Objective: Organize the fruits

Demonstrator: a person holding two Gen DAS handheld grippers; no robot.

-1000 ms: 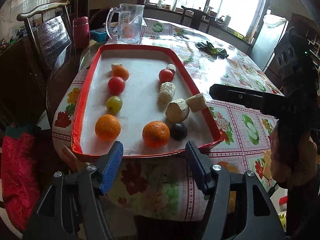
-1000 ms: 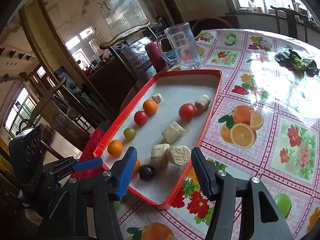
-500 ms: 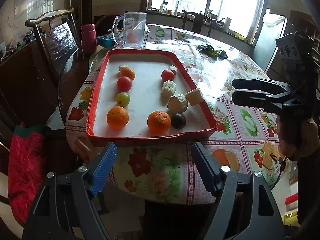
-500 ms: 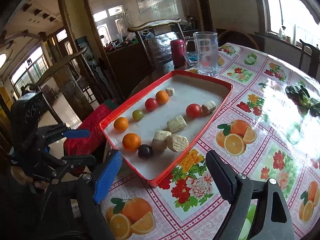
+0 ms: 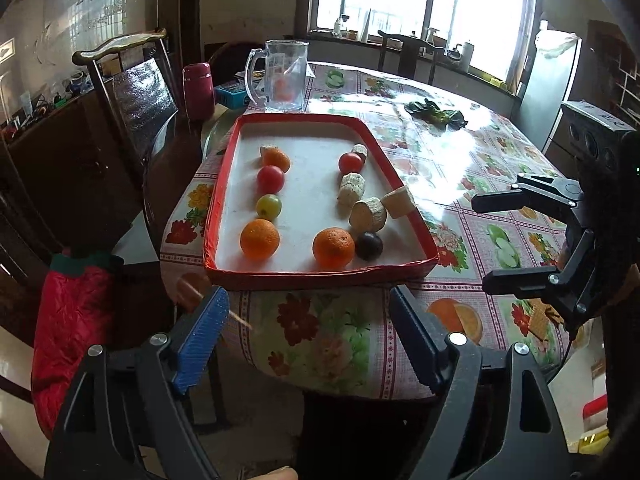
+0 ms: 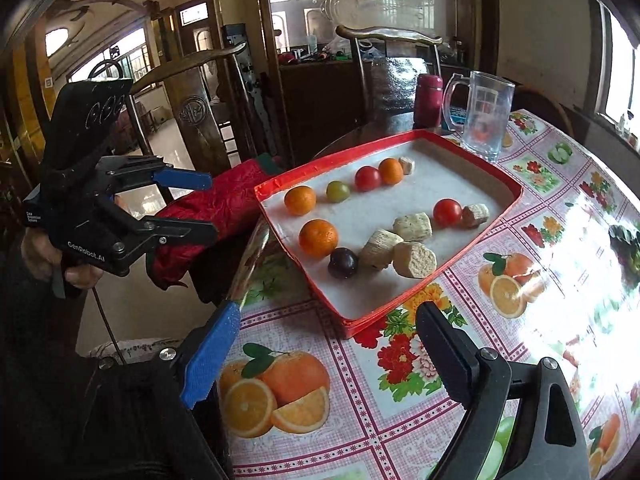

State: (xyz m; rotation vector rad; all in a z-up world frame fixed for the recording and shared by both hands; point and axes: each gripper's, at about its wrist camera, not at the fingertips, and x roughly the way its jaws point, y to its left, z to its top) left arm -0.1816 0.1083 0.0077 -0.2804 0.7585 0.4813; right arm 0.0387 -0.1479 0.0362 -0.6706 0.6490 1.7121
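A red-rimmed tray point(image 5: 215, 204) point(image 6: 472, 244) sits at the table's near-left corner. Its left row holds an orange point(image 5: 259, 239), a green fruit point(image 5: 268, 206), a red tomato point(image 5: 270, 178) and a small orange point(image 5: 277, 158). Its right row holds an orange point(image 5: 333, 247), a dark plum point(image 5: 369, 245), several pale cut chunks point(image 5: 368, 214) and a tomato point(image 5: 351, 162). My left gripper point(image 5: 308, 312) point(image 6: 200, 204) is open and empty, off the table's near edge. My right gripper point(image 6: 328, 334) point(image 5: 480, 240) is open and empty, above the tablecloth right of the tray.
A glass mug point(image 5: 280, 76) and a red flask point(image 5: 197, 91) stand behind the tray. A wooden chair point(image 5: 132, 92) and red quilted cloth point(image 5: 76, 320) are on the left. Green leaves point(image 5: 436, 114) lie on the floral tablecloth point(image 5: 480, 152).
Both grippers have pulled back and away from the tray, so it looks smaller. Both stay open and empty. The fruit has not moved.
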